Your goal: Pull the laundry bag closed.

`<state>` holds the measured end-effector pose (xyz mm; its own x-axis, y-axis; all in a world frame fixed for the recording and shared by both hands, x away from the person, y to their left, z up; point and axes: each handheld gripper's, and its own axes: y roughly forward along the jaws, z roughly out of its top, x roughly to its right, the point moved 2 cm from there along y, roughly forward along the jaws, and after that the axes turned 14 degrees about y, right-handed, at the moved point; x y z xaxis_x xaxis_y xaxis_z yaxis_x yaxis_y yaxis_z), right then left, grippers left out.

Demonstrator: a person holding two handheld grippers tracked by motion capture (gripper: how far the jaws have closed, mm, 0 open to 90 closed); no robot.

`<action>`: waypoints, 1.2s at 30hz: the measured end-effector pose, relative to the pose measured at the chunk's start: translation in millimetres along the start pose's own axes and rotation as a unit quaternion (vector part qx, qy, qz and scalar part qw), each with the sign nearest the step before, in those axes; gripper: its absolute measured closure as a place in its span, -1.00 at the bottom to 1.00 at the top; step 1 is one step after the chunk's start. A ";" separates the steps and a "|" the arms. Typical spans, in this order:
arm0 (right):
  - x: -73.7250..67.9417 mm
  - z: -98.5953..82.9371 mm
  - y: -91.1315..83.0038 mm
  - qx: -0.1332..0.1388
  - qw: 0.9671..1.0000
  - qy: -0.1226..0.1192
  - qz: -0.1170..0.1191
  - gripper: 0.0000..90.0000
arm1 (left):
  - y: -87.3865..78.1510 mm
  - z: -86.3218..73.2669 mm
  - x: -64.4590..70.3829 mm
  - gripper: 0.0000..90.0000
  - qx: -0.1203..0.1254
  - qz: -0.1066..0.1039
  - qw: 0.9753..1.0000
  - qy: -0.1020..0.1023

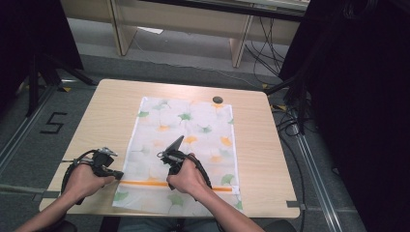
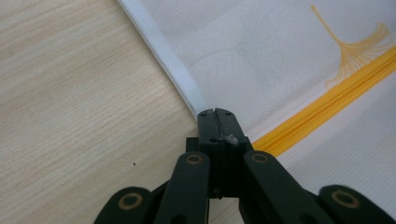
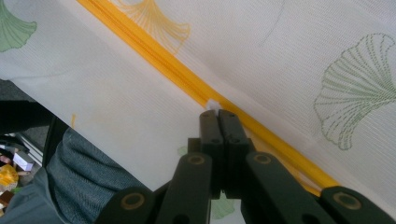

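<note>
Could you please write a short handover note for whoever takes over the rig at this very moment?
Left gripper: jaws shut, pinching the white edge of the mesh laundry bag where the yellow zipper ends.
Right gripper: jaws shut at a small white tab on the zipper, apparently the pull.
Things: the bag lies flat on the wooden table, its near edge hanging over the table's front. A small dark round object sits by the bag's far edge.
Done: both grips look set.
Left: probably sliding the pull along the zipper while the left gripper steadies the bag. Whether the zipper is open or closed cannot be told.
</note>
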<state>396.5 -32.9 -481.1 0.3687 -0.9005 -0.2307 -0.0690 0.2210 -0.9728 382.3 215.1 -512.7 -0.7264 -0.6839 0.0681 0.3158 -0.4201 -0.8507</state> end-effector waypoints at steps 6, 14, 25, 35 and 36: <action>1.1 -1.3 -1.4 -0.001 1.000 0.005 0.005 1.00 | 0.0 0.2 0.1 1.00 0.000 0.001 1.000 0.000; 5.5 -2.1 -1.4 0.003 1.000 0.002 0.001 1.00 | 0.0 0.2 0.2 1.00 0.000 0.001 1.000 0.000; 8.1 -4.6 -3.9 0.001 1.000 0.015 0.007 1.00 | 0.1 0.3 0.3 1.00 -0.001 0.001 1.000 0.000; 8.5 -4.8 -4.9 0.000 1.000 0.013 0.008 1.00 | 0.1 0.2 0.4 1.00 -0.001 0.002 1.000 0.000; 8.5 -4.8 -4.9 0.000 1.000 0.013 0.008 1.00 | 0.1 0.2 0.4 1.00 -0.001 0.002 1.000 0.000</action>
<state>395.5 -43.4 -478.4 0.3439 -0.9062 -0.2459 -0.0744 0.2347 -0.9692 382.3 214.6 -512.7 -0.7250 -0.6857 0.0654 0.3177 -0.4171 -0.8515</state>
